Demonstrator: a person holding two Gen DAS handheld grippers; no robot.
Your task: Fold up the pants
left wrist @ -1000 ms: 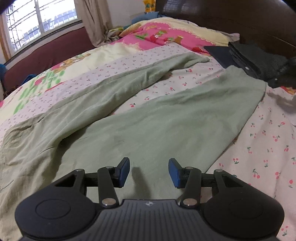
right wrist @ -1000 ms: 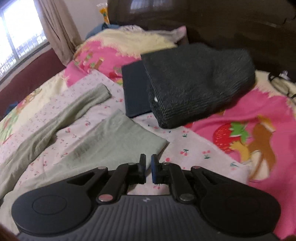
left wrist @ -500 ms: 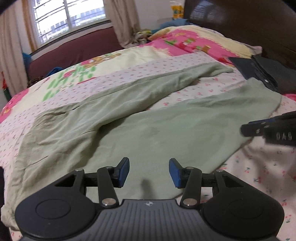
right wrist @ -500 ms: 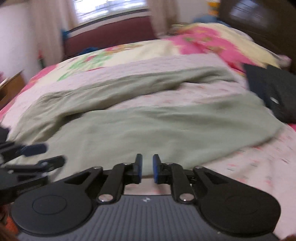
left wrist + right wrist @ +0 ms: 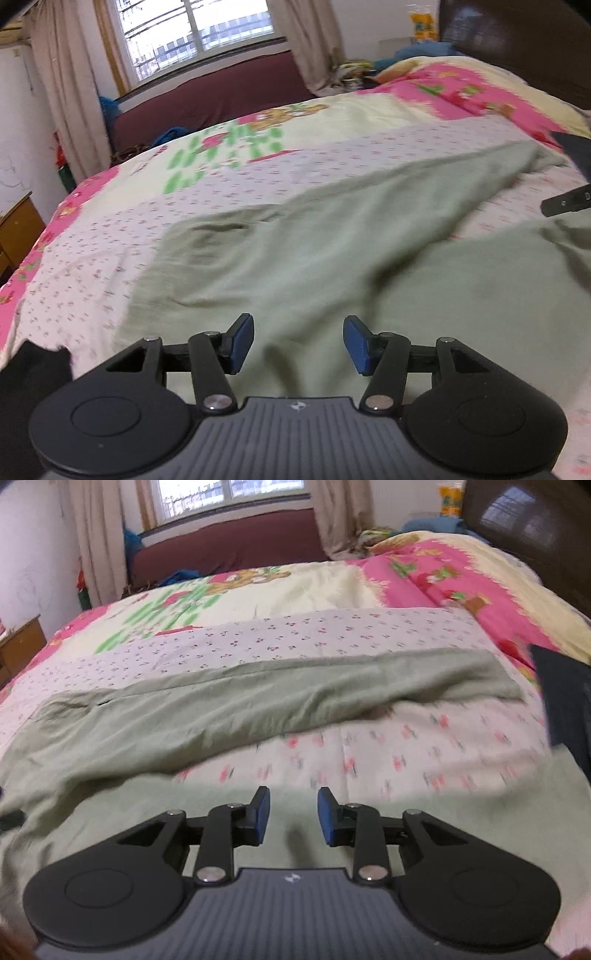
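We see the pale green pants [image 5: 236, 716] spread flat on the bed's cherry-print quilt [image 5: 406, 738], legs apart in a V, no fold made yet, so the whole task is left. Our left gripper [image 5: 298, 345] hovers over the seat area near the waist, jaws opening, nothing between them. Our right gripper [image 5: 293, 816] hangs over the near leg, jaws opening too, empty. Dark folded clothes [image 5: 565, 698] lie at the right edge.

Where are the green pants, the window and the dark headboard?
green pants [image 5: 258, 701]: right wrist view, far leg's middle.
window [image 5: 199, 29]: left wrist view, lit pane.
dark headboard [image 5: 524, 528]: right wrist view, glossy face.
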